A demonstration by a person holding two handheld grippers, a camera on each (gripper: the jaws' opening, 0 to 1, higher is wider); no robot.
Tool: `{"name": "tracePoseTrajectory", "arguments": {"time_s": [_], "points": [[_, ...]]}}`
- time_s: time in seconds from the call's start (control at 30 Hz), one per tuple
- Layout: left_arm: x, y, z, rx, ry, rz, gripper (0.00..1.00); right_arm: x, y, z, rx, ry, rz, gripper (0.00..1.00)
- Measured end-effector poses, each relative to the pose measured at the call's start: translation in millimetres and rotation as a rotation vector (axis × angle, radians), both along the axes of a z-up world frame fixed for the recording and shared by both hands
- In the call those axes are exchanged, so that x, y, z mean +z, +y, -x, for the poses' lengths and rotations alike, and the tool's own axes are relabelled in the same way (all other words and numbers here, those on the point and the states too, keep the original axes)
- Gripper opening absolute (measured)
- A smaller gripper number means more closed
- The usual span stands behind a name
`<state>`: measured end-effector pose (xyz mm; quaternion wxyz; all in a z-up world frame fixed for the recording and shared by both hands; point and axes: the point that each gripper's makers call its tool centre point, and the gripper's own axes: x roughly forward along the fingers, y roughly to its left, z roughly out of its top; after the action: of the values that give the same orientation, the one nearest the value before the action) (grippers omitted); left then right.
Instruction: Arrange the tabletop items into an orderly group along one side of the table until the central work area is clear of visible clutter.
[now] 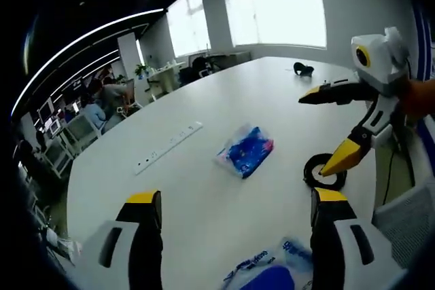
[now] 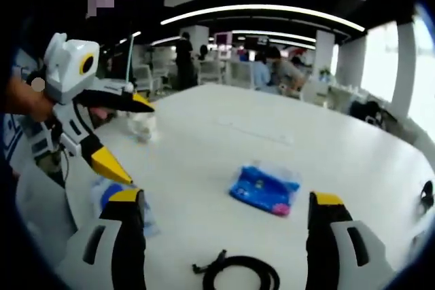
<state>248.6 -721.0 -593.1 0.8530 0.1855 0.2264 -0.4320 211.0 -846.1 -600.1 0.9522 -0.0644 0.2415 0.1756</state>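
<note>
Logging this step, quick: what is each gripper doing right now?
Left gripper: open, holding nothing.
Right gripper: open, holding nothing.

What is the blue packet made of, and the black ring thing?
The blue packet looks like thin, shiny plastic film: it crinkles and its clear edges catch the light. The black ring seems to be coiled rubber or plastic-coated cable, smooth with a dull sheen, though the blur leaves that open.

Both grippers — left (image 1: 234,216), right (image 2: 228,219) — agape
</note>
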Motion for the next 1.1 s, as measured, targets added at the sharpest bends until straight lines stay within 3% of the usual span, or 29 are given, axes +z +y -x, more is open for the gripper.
{"name": "tracePoseTrajectory", "arguments": {"time_s": [0.33, 0.5, 0.7, 1.1], "points": [[-10.7, 35.5, 6.3, 0.066, 0.015, 0.003, 0.92, -3.7, 10.8, 10.2, 0.012, 0.001, -0.015, 0.96], [-19.8, 54.1, 11.8, 0.113, 0.027, -0.006, 0.92, -6.4, 22.3, 13.6, 0.028, 0.005, -0.064, 0.9], [-31.5, 78.1, 17.2, 0.174, 0.045, -0.024, 0.9, -16.8, 36.4, 19.0, 0.09, 0.033, -0.041, 0.84], [-48.6, 103.4, 28.2, 0.158, 0.083, -0.071, 0.85, -35.7, 68.8, 26.8, 0.085, 0.079, -0.095, 0.75]]}}
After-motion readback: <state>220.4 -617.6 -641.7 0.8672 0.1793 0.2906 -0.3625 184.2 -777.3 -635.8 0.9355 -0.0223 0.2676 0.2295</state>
